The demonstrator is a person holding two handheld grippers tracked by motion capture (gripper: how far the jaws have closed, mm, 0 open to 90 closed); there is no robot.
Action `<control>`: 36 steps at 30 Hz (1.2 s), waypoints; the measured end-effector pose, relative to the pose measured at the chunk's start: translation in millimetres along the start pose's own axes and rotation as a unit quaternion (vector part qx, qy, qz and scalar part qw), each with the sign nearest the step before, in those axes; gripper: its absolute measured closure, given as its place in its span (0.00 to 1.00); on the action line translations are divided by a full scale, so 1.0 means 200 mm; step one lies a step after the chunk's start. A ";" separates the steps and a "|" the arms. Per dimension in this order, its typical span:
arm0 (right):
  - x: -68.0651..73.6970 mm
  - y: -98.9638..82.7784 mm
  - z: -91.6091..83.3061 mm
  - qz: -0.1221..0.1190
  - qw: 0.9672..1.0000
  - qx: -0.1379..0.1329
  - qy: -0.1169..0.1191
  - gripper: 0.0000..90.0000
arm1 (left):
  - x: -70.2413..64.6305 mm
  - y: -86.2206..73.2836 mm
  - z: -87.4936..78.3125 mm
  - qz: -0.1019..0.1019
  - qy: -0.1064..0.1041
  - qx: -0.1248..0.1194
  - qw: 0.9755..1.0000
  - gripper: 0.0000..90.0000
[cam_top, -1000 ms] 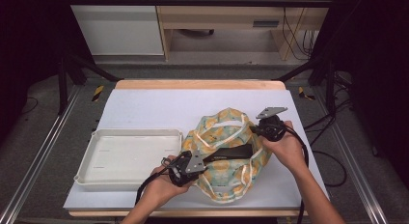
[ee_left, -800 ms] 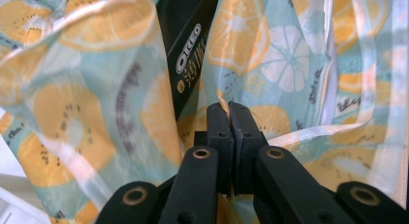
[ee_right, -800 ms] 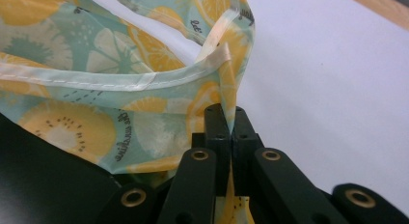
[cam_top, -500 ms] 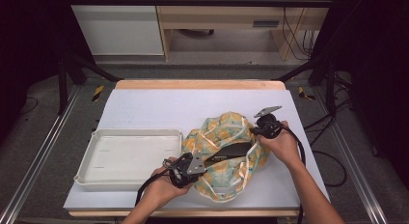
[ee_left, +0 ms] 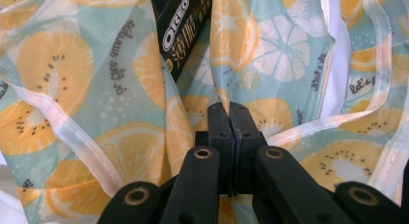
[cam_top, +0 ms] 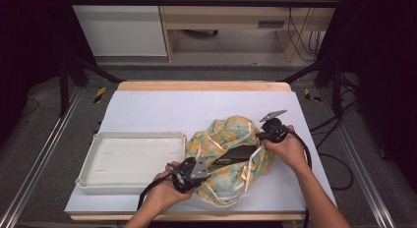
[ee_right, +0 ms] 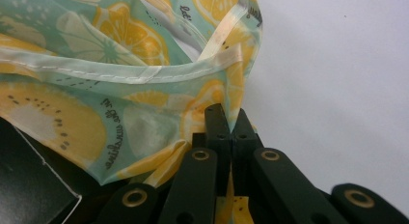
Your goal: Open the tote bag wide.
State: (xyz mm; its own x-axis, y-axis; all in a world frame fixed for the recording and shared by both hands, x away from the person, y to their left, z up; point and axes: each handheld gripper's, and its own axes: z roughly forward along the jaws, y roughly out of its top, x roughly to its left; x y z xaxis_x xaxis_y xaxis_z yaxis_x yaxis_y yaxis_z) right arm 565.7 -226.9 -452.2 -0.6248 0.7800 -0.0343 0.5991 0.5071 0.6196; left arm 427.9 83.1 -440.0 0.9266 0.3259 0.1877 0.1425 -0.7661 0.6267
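High view: bag (cam_top: 223, 139) near table (cam_top: 147, 107) front edge

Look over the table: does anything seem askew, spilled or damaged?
Nothing is spilled or damaged. The fruit-print bag lies crumpled, its mouth held open by the left gripper and right gripper, each pinching its cloth. A dark biscuit box lies slanted in the opening. The white tray sits square.
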 end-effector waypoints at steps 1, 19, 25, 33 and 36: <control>0.00 0.00 0.00 -0.002 1.000 0.001 0.000 1.00 | 0.00 0.00 0.00 0.000 -0.002 0.002 1.000 0.99; -0.03 -0.01 -0.01 -0.003 1.000 0.002 -0.007 1.00 | -0.05 0.01 0.02 0.014 -0.017 0.019 1.000 1.00; -0.03 -0.01 0.00 -0.002 1.000 -0.002 -0.009 1.00 | -0.06 0.01 0.02 0.016 -0.023 0.020 0.999 1.00; -0.02 -0.01 -0.01 -0.002 1.000 -0.006 -0.012 0.97 | -0.09 0.00 0.03 0.025 -0.026 0.026 0.999 1.00; -0.02 -0.02 -0.03 -0.001 1.000 -0.025 -0.017 0.87 | -0.09 0.01 0.02 0.023 -0.018 0.017 0.999 0.99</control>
State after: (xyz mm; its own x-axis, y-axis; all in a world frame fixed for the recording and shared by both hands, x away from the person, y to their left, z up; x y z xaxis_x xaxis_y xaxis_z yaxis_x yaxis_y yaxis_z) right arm 563.0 -233.0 -450.3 -0.6088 0.7909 -0.0615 0.5717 0.4912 0.6572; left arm 412.3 73.8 -444.6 0.9446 0.2695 0.1874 0.1106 -0.7989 0.5912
